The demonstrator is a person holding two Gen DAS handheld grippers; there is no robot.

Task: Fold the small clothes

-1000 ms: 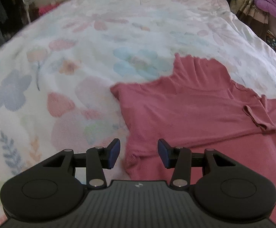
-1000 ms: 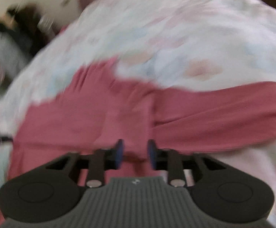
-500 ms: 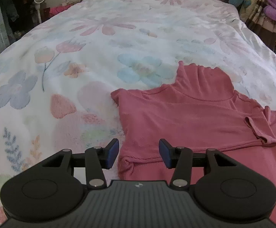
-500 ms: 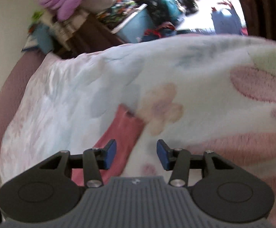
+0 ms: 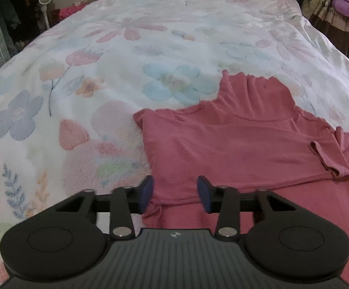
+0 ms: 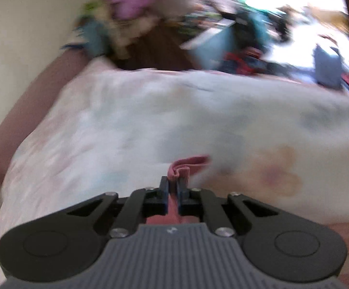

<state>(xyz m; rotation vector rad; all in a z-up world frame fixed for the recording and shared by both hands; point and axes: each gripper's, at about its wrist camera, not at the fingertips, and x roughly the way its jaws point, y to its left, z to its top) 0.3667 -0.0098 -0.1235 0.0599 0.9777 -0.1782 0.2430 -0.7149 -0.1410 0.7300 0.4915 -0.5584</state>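
**Both grippers setting grips on the pink top for the next fold**

Pink turtleneck top lies flat on the floral bedspread, collar pointing to the far end of the bed. One sleeve is already folded in across the chest; its cuff sits near the top's right-hand edge in the left wrist view.

Left gripper: jaws closing, not yet on. A puckered side edge of the top sits between the blue pads, but there is a visible gap on each side, so no grip so far.

Right gripper: jaws together, clamped on a small bunch of the pink fabric that pokes up past the fingertips. Right wrist view is motion-blurred. I can't tell which part of the top this is; probably the other sleeve or that side's edge.

My read on doing this step well:
- Let the left jaws finish closing before any lift. Pinch both layers at the fold line, or the underside drags.
- The right pinch looks shallow. Keep pull gentle so the fabric doesn't slip out.
- Lift both sides together, level, and low over the bedspread. The plush surface will cling to the knit.
- Keep light tension between the two grips so the edge stays straight.
- Don't disturb the sleeve already laid across the chest.
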